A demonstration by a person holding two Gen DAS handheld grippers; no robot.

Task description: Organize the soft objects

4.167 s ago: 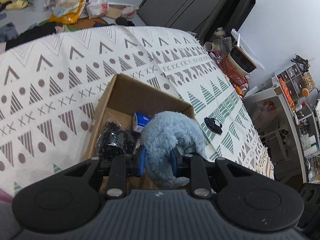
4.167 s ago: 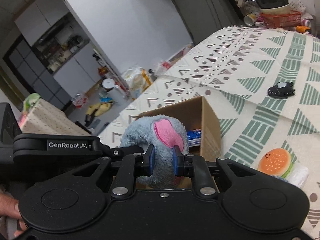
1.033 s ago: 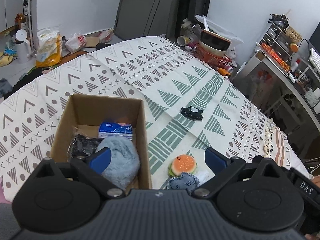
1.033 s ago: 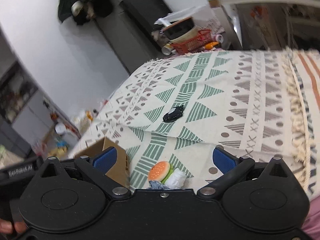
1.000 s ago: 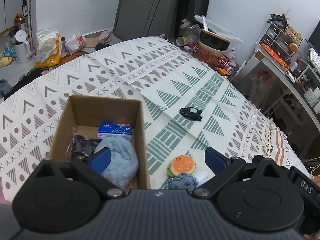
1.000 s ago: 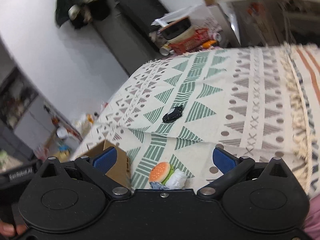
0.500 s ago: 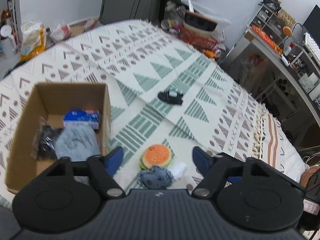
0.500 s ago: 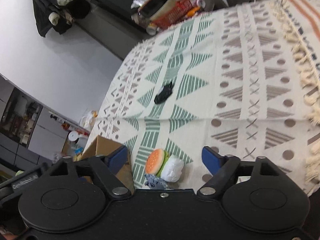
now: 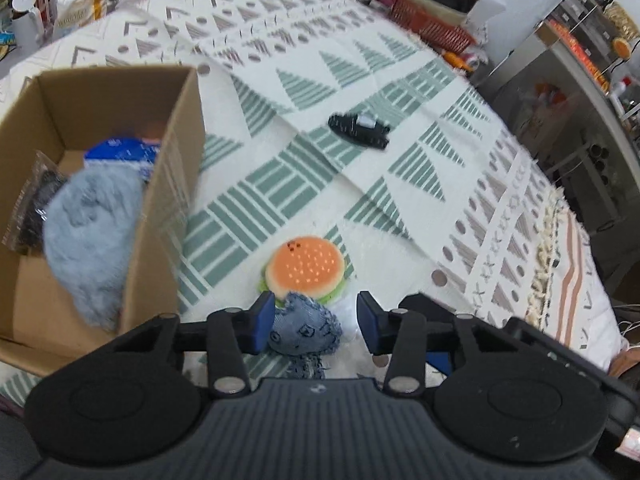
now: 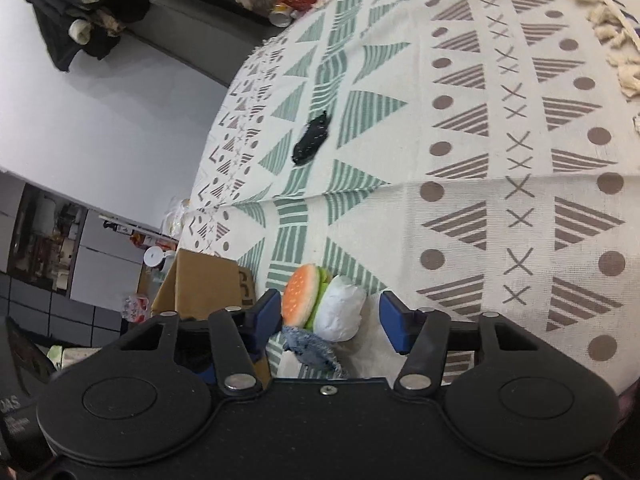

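Closest in, the left gripper [image 9: 316,322] hangs with its jaws spread on either side of a scrap of frayed denim [image 9: 306,334], gripping nothing, and the right gripper [image 10: 326,316] is just as wide apart around the burger toy [image 10: 302,300] and the white pouch [image 10: 340,312] pressed against it. These three soft things lie bunched together and touching on the patterned cloth [image 10: 480,160], so either gripper could pinch two at once, or nudge one away while closing on its neighbour; both tools crowd the same spot and might knock each other. Just left, the cardboard box [image 9: 160,208] already holds the fluffy blue toy [image 9: 88,232]; a careless swing could catch its wall. Farther off lies a small black thing [image 9: 358,126], untouched.
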